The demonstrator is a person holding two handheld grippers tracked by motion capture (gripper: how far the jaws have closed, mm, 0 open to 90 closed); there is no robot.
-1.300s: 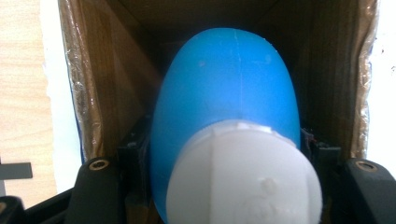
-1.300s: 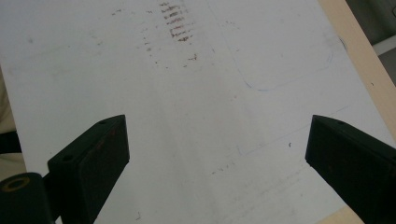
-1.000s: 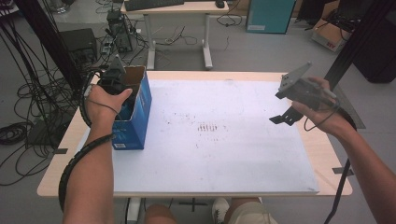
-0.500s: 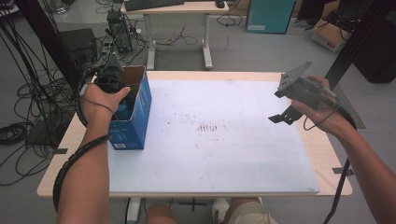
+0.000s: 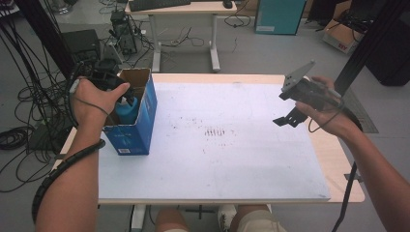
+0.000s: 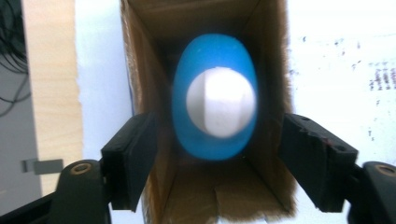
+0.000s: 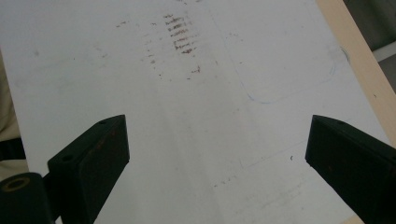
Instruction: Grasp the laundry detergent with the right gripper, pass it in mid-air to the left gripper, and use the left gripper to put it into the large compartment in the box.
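Evidently the left gripper (image 6: 212, 175), its jaws just opening and clear of the blue bottle (image 6: 215, 100), hovers over the box (image 5: 140, 121) where that bottle stands upright inside, while the right gripper (image 7: 215, 163) waits spread wide above the table (image 5: 251, 159).

left gripper (image 6: 212, 158) risen above the box (image 5: 145, 116), jaws just opening, blue bottle (image 6: 215, 107) released inside
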